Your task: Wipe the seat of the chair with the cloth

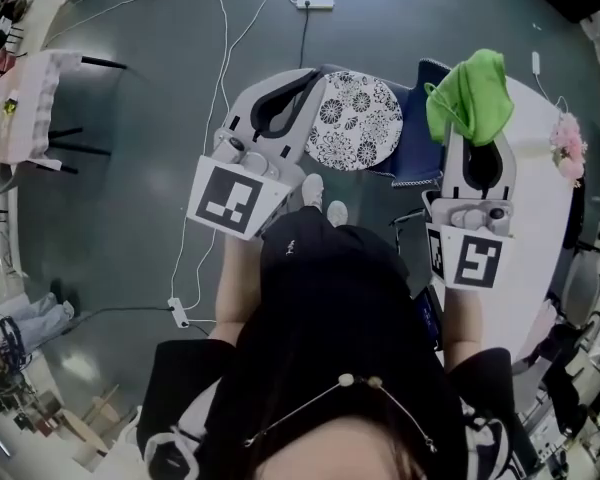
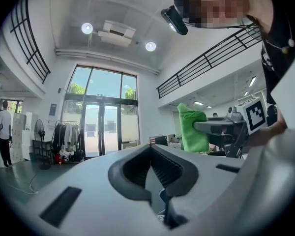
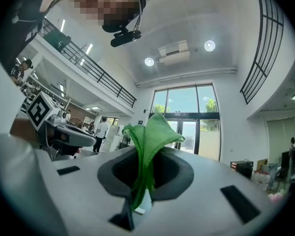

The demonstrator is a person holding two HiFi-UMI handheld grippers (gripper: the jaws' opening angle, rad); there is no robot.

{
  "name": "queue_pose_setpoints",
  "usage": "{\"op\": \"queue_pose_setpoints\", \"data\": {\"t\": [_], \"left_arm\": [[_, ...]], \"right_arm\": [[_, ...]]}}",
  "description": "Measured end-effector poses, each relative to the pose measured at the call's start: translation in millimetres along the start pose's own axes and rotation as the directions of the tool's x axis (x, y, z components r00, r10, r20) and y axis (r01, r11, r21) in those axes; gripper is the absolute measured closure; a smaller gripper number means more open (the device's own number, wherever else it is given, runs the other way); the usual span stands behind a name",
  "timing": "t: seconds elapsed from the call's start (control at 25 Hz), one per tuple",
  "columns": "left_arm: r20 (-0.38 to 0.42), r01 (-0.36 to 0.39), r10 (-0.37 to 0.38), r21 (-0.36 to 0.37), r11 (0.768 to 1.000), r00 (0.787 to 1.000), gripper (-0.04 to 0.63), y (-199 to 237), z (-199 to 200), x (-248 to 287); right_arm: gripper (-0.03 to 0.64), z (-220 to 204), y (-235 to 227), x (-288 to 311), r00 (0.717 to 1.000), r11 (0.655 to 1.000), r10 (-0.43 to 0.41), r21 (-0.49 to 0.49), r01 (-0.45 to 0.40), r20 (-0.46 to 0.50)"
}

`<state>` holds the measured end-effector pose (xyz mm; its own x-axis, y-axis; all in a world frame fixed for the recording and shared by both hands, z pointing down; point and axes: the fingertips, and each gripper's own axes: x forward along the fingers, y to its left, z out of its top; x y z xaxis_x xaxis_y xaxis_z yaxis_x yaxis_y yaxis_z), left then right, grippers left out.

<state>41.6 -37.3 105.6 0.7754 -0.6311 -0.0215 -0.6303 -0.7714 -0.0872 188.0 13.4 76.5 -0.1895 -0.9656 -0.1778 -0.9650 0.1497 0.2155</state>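
Two grippers, one cloth, one chair.

1. Right gripper (image 3: 140,196): clenched on the cloth (image 3: 148,141). The cloth is green and pinched low between the jaws, with its free part standing up and folding over past the tips.
2. Left gripper (image 2: 162,200): jaws pressed together, with nothing between them.
3. Seat (image 1: 355,120): round with a floral pattern, so it has no long axis to line up with. In the head view it lies between the two grippers and lower down, near the floor (image 1: 130,228).

Key relation: the seat lies to the left of the cloth, near it but not under it. The left gripper's tip overlaps the seat's left rim in the head view, though the height gap cannot be told. That gripper sits nearer the seat, but the right one carries the cloth.

Pose: both hands are held out forward, side by side and well apart. Each gripper view shows windows and ceiling, so the jaws point level or slightly up, not down at the seat.

Judgement: wiping has not begun. The right hand would need to swing left and tip downward.
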Motion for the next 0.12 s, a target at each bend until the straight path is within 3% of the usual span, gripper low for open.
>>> {"op": "queue_pose_setpoints", "data": {"t": [0.12], "left_arm": [[-0.001, 0.0, 0.0, 0.004, 1.0, 1.0, 0.591, -2.8, 1.7, 1.9]], "right_arm": [[0.568, 7.9, -4.4, 3.9, 0.998, 0.994, -0.008, 0.109, 0.002, 0.054]]}}
